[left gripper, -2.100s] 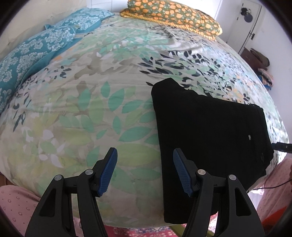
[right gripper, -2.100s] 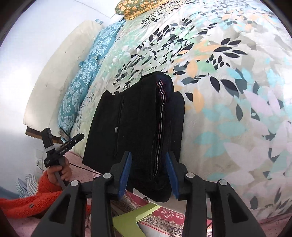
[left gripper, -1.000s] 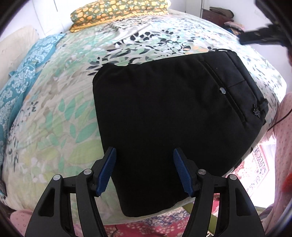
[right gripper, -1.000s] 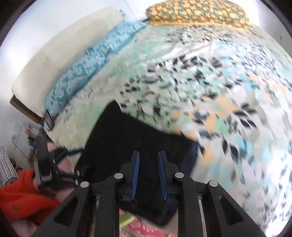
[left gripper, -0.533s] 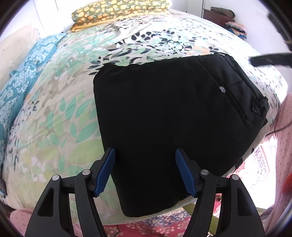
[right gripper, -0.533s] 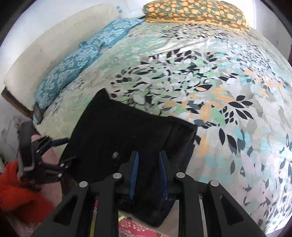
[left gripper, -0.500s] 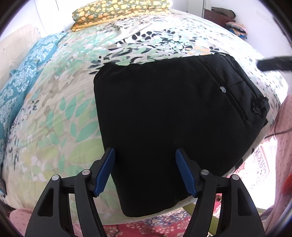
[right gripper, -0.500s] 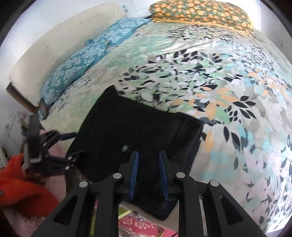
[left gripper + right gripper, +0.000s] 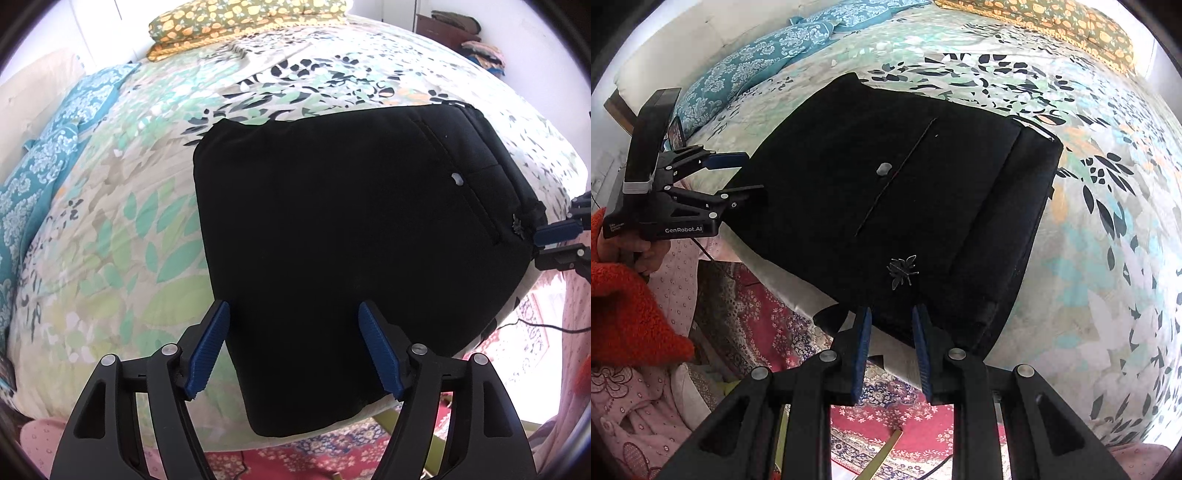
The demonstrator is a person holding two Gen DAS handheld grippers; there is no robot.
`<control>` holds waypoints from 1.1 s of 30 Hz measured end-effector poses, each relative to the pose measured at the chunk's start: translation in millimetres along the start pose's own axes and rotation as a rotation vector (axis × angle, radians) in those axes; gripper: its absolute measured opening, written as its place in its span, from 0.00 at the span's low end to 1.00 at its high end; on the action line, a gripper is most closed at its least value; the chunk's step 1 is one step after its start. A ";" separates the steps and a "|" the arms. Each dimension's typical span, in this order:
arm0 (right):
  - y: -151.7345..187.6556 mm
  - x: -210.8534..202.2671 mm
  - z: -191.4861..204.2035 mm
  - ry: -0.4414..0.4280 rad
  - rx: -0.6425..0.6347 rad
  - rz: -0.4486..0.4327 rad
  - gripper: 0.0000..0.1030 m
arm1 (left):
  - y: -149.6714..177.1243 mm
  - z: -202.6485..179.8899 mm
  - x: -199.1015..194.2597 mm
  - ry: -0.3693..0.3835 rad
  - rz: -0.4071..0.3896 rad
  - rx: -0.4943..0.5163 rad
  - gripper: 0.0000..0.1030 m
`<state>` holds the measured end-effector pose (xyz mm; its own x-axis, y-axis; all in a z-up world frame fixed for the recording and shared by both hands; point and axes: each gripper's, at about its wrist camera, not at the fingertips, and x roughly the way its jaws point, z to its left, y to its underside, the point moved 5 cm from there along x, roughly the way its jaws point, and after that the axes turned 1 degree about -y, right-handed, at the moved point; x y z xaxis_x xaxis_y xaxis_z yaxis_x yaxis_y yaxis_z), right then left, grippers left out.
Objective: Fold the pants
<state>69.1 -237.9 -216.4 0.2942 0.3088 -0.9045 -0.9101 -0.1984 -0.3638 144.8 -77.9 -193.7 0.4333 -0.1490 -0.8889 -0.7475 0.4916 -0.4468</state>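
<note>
The black pants lie folded into a compact rectangle on the leaf-print bedspread at the bed's near edge. A back pocket with a grey button faces up, with a small embroidered leaf near the waistband. My left gripper is open, its blue pads straddling the near folded edge; it also shows in the right wrist view. My right gripper is narrowly open at the waistband corner, with nothing clearly between the pads; it also shows at the left wrist view's right edge.
A yellow-orange floral pillow lies at the far end of the bed. Teal patterned pillows line the left side. A red patterned rug covers the floor below the bed edge. My orange sleeve is at lower left.
The right gripper has swung down and in to the waistband corner of the pants. The left gripper has stayed open at the near folded edge.
</note>
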 end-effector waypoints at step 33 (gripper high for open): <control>27.2 -44.4 -123.2 -0.312 0.673 -0.313 0.73 | 4.0 101.3 -1.8 0.219 -0.015 -0.543 0.80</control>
<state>67.2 -371.6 -213.6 0.5599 0.5230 -0.6426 -0.8090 0.5125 -0.2878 192.0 11.2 -183.6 0.3745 -0.3548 -0.8566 -0.9182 -0.0132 -0.3960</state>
